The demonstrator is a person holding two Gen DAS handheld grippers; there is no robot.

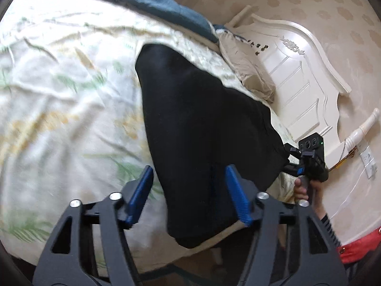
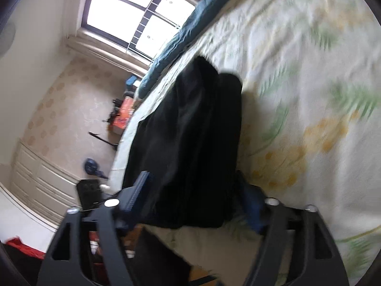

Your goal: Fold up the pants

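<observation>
The black pants point(image 1: 204, 128) lie folded on the floral bedsheet point(image 1: 59, 90), near the bed's edge. My left gripper point(image 1: 189, 186) is open, its blue fingers point(image 1: 140, 190) standing wide apart over the near end of the pants, holding nothing. In the left wrist view the right gripper point(image 1: 294, 157) sits at the pants' right edge, held by a hand. In the right wrist view the pants point(image 2: 190, 147) run away from me. My right gripper point(image 2: 193, 197) is open, its blue fingers point(image 2: 138, 190) on either side of the near end of the pants.
A dark teal blanket point(image 1: 147, 2) lies along the bed's far side, with a beige pillow point(image 1: 245, 66) by the white headboard point(image 1: 304, 76). A window point(image 2: 138, 16), white drawers point(image 2: 40, 178) and an orange box point(image 2: 122, 114) stand beside the bed.
</observation>
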